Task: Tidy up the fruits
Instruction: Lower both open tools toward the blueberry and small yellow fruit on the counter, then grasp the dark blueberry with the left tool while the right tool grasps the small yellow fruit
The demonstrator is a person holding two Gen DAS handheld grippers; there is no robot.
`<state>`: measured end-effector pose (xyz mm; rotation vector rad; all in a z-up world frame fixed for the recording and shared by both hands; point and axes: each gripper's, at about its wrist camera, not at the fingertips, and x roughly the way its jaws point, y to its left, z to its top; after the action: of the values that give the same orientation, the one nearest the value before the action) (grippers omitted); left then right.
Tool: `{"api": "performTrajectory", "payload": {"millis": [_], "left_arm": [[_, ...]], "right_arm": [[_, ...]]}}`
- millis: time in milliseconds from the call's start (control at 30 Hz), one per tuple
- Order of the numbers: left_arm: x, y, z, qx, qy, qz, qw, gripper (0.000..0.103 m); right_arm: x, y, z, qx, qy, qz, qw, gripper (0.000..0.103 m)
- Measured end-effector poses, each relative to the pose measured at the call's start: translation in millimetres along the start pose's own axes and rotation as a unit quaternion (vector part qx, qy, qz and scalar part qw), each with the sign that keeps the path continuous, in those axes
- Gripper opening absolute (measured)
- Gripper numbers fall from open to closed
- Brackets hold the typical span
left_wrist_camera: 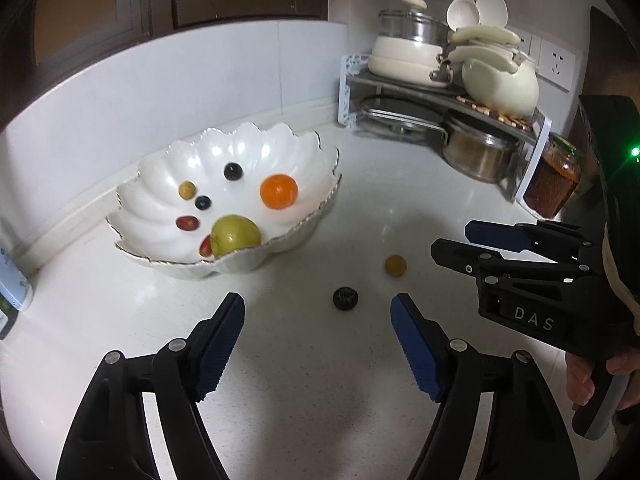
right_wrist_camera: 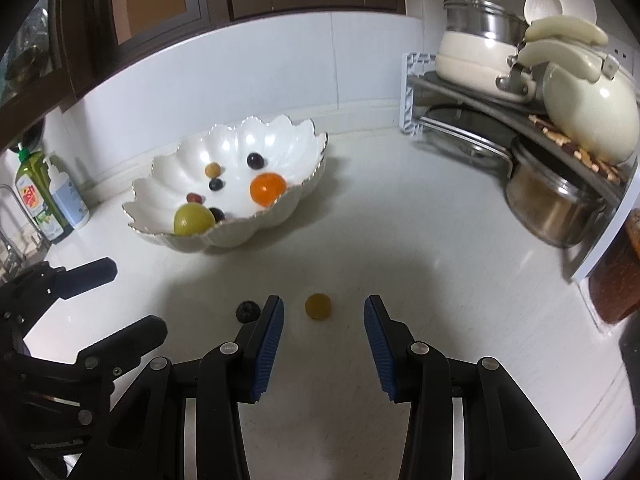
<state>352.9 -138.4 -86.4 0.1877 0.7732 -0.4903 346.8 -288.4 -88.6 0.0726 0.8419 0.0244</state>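
I take the scalloped white bowl (left_wrist_camera: 224, 268) as my landmark; it sits on the white counter (left_wrist_camera: 304, 400) and is the biggest thing in play. Inside it I count a green apple-like fruit (left_wrist_camera: 236, 235) against the near rim, an orange (left_wrist_camera: 279, 191) toward the right side, and several small dark, red and tan berries higher up the bowl's floor.

Next in size are my two tools. The left gripper (left_wrist_camera: 318, 344) hangs in front of the bowl, its blue pads spread wide and holding nothing. The right gripper (right_wrist_camera: 324, 344) is further right of the bowl, also spread apart and empty; in the left wrist view it enters from the right edge.

Smallest are the two loose fruits on the counter, in front and to the right of the bowl. The tan round fruit (right_wrist_camera: 318, 307) lies just ahead of the gap between my right fingers. The dark wrinkled berry (left_wrist_camera: 345, 298) sits beside it, nearer the bowl's side, just outside my right tool's left pad.

I judge both are light, round and liable to roll on this glossy surface, and soft enough to bruise. I would straddle each across its widest middle, pads low to the counter, and close gently, no harder than needed.
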Motion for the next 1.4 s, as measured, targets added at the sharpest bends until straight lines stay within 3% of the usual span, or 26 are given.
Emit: {"api": "performTrajectory", "payload": {"millis": [733, 1033, 1233, 1333, 1400], "left_arm": [[76, -3, -5, 0.021, 0.058, -0.050, 0.9969, 0.066], [90, -6, 0, 0.033, 0.063, -0.057, 0.9958, 0.052], [97, -5, -1, 0.033, 0.073, -0.061, 0.9949, 0.041], [99, -4, -1, 0.023, 0.078, -0.070, 0.9942, 0.031], [100, -2, -1, 0.019, 0.077, -0.073, 0.9941, 0.029]], "right_arm": [[56, -3, -5, -0.003, 0.058, 0.010, 0.998, 0.043], [72, -5, -1, 0.007, 0.074, 0.018, 0.997, 0.041], [81, -3, 1, 0.003, 0.083, 0.026, 0.996, 0.030], [83, -1, 1, -0.001, 0.084, 0.027, 0.996, 0.024], [83, 0, 1, -0.002, 0.084, 0.028, 0.996, 0.024]]}}
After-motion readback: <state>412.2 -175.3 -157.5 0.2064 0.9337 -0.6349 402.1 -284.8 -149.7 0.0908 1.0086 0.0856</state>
